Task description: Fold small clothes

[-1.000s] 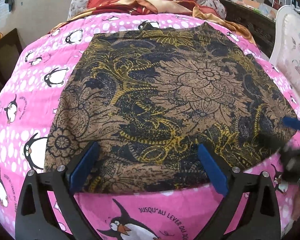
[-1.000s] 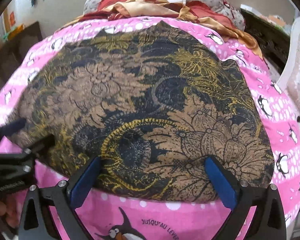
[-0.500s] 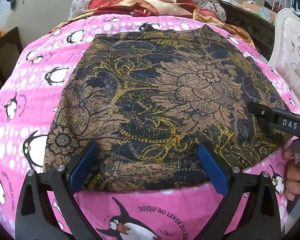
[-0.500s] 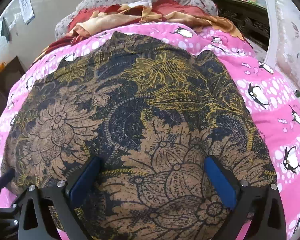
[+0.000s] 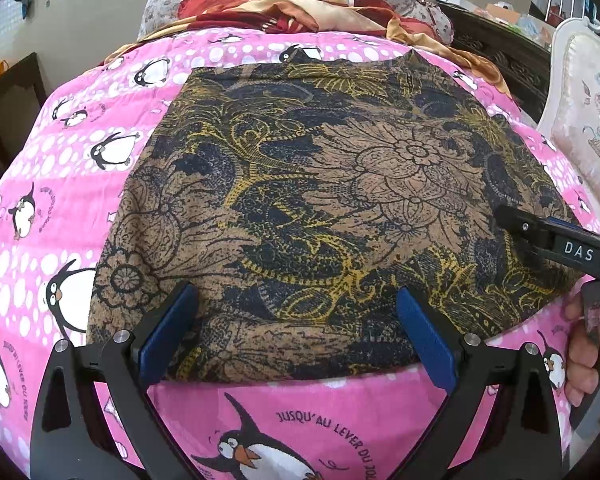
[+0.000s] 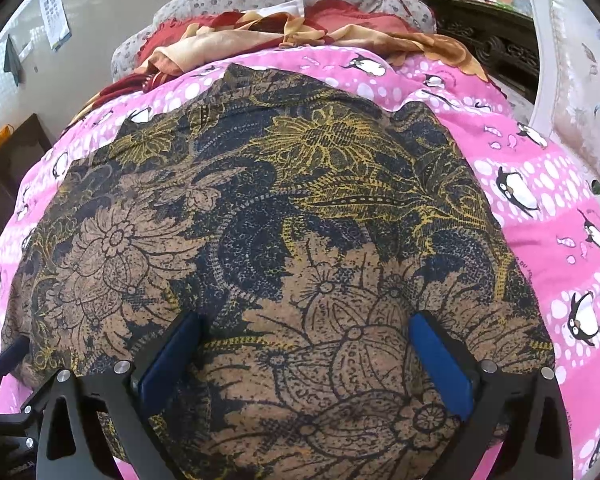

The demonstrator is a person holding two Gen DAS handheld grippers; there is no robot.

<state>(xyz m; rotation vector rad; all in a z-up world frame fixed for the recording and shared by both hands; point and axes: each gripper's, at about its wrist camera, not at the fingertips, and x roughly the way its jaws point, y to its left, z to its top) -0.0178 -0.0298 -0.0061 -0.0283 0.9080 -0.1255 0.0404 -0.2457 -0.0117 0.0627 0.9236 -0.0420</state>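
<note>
Bed point(image 5: 84, 184) under a pink penguin-print quilt, with rumpled red and tan bedding point(image 5: 300, 12) and a flowered pillow heaped at the far end, a dark carved wooden frame and a pale upholstered chair point(image 5: 584, 120) off to the right. Spread flat across the quilt: a garment point(image 5: 320, 208) in brown, black and yellow floral print, wide at the near hem and narrower toward the far end, lying roughly centred on the bed. Left gripper point(image 5: 296, 328) at the near hem, jaws wide apart, blue pads straddling the cloth edge left of the middle, gripping nothing. Right gripper point(image 6: 306, 356) low over the garment's near right part, jaws likewise spread wide, cloth visible between the pads but not pinched. In the left wrist view, the right gripper's black body marked "DAS" reaching in over the garment's right edge, with the person's hand point(image 5: 588, 344) on its handle. In the right wrist view, part of the left gripper showing at the lower left corner
</note>
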